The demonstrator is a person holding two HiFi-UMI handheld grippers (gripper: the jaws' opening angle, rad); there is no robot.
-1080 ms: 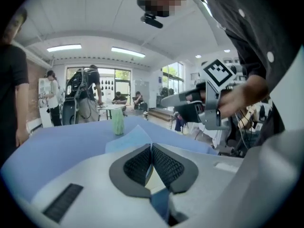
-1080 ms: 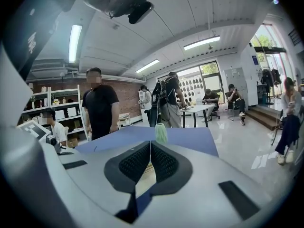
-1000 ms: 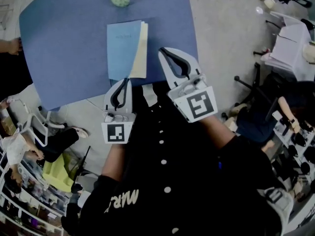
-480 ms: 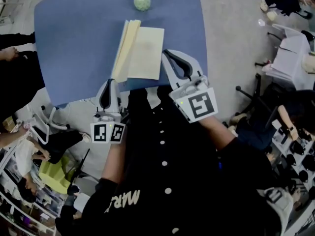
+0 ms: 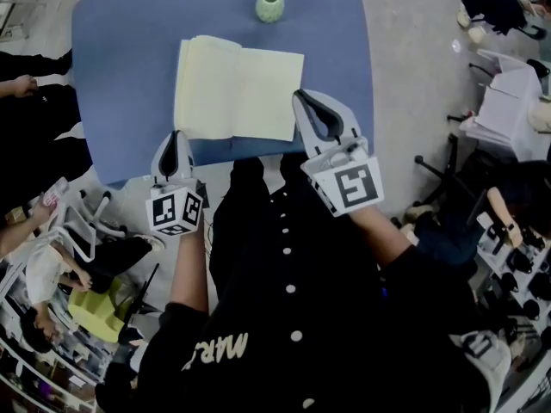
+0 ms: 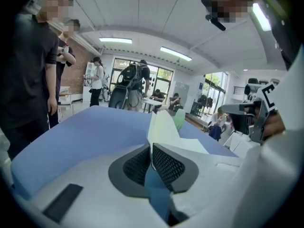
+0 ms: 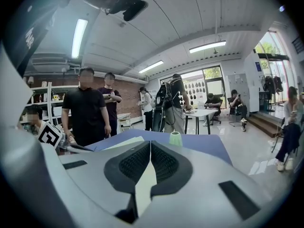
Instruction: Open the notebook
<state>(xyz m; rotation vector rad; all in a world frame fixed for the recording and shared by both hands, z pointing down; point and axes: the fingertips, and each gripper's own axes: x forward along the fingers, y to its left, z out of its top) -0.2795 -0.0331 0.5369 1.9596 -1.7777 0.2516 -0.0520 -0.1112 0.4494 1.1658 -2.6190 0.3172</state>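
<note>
The notebook (image 5: 237, 89) lies open on the blue table (image 5: 129, 41), showing two pale yellow pages. My left gripper (image 5: 176, 136) is at its near left corner, close to the table's front edge. In the left gripper view its jaws (image 6: 151, 145) are shut on the edge of the left leaf (image 6: 164, 129), which rises just beyond the tips. My right gripper (image 5: 306, 100) is shut at the notebook's right edge with nothing between its pads. In the right gripper view (image 7: 150, 144) the pale page (image 7: 124, 143) shows beyond the jaws.
A small green vase (image 5: 269, 5) stands at the table's far edge, behind the notebook, also seen as a green vase (image 7: 175, 138) ahead of the right jaws. People stand off the table's left side (image 5: 26, 84). Chairs and clutter (image 5: 508, 76) fill the floor to the right.
My left gripper has swung the blue cover and pages from right to left, and the notebook now lies flat open. The right gripper has stayed at the notebook's right edge.
</note>
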